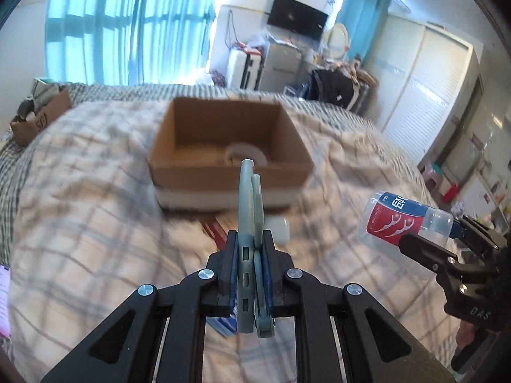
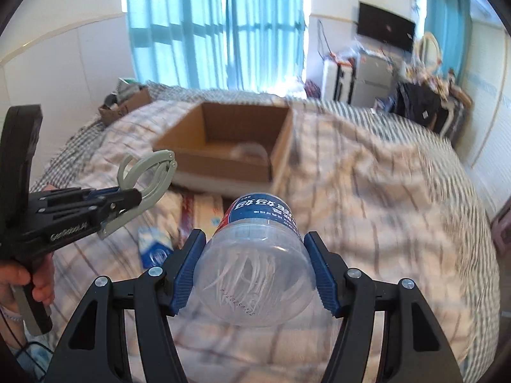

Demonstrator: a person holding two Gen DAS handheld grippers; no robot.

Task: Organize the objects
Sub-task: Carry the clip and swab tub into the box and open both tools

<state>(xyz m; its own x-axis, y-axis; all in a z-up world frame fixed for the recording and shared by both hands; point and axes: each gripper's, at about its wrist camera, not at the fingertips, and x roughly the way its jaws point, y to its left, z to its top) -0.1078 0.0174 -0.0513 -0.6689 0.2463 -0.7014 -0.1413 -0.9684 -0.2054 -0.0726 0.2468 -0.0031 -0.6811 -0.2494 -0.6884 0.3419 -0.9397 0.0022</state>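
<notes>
The task looks partly done. The cardboard box [image 1: 230, 146] sits on the bed [image 1: 80, 198] in the middle of both views, and one whitish round thing [image 1: 246, 154] already lies inside it near the front wall; blur hides what it is. Two more things are in hand and not yet in the box, and a few remain loose on the bed: a small white bottle [image 1: 279, 228] just in front of the box, a red and tan packet [image 2: 201, 207] beside it, and a blue packet [image 2: 155, 249] lower in the right wrist view.

The left gripper [image 1: 250, 255], at the bottom centre of its own view, has its jaws pressed nearly together, pinching a grey-green folding clip [image 1: 250, 210] that stands edge-on and points toward the box. In the right wrist view the same clip [image 2: 143, 178] shows at centre left, short of the box.

The right gripper [image 2: 255, 268] has its jaws spread wide around a clear plastic jar [image 2: 255, 265] of floss picks, blue pads touching both sides of it. The jar, with its red and blue label, lies on its side in mid-air, lid end forward, below and to the right of the box in the left wrist view [image 1: 405, 223].

A second, smaller carton [image 1: 38, 118] of odds and ends stands at the upper left, well apart.
</notes>
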